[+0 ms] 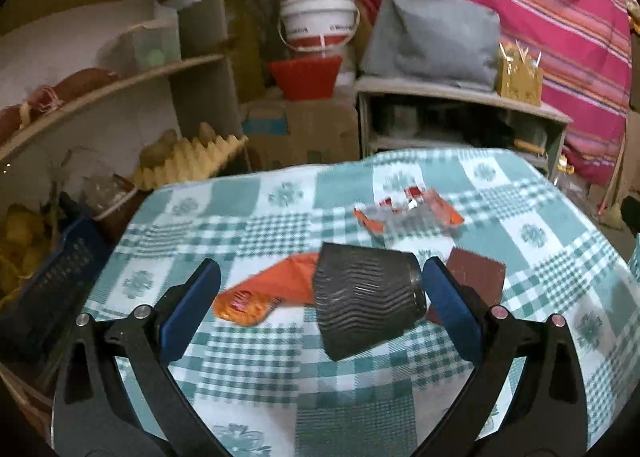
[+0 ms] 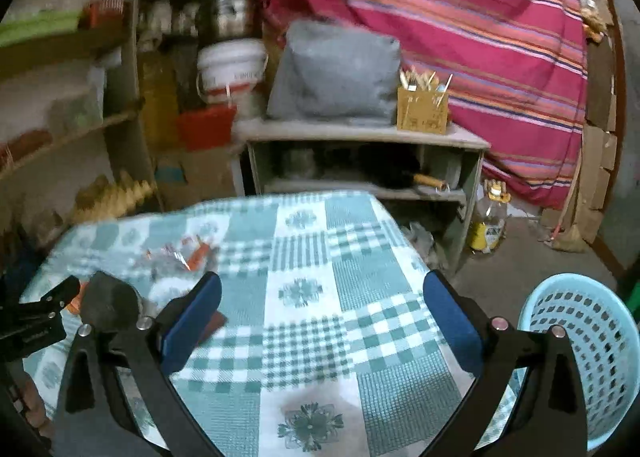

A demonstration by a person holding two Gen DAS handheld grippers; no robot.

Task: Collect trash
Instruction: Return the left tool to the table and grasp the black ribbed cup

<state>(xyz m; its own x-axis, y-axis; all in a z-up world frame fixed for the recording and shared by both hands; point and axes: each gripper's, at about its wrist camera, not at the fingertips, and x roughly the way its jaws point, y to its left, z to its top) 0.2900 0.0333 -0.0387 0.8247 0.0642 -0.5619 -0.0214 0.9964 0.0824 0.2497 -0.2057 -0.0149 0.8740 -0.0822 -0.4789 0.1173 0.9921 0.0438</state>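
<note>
Nothing shows in the pale blue perforated plastic basket (image 2: 592,357) yet. On the green-checked cloth surface (image 1: 280,377) lie a black ribbed paper cup (image 1: 364,305), an orange wrapper (image 1: 264,293), a torn silver-orange wrapper (image 1: 408,213) and a brown packet (image 1: 476,277). The left hand-held gripper (image 1: 320,309) and right hand-held gripper (image 2: 320,321) are both spread apart, empty. No label is legible.

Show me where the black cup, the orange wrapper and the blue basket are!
black cup (image 1: 366,307), left wrist view, on its ribbed side.
orange wrapper (image 1: 256,297), left wrist view, on its flat middle.
blue basket (image 2: 600,341), right wrist view, on its holed wall.

Two orange wrappers (image 1: 260,295) (image 1: 412,211), one black cup (image 1: 366,303), one brown square (image 1: 476,277), one basket (image 2: 592,353).
</note>
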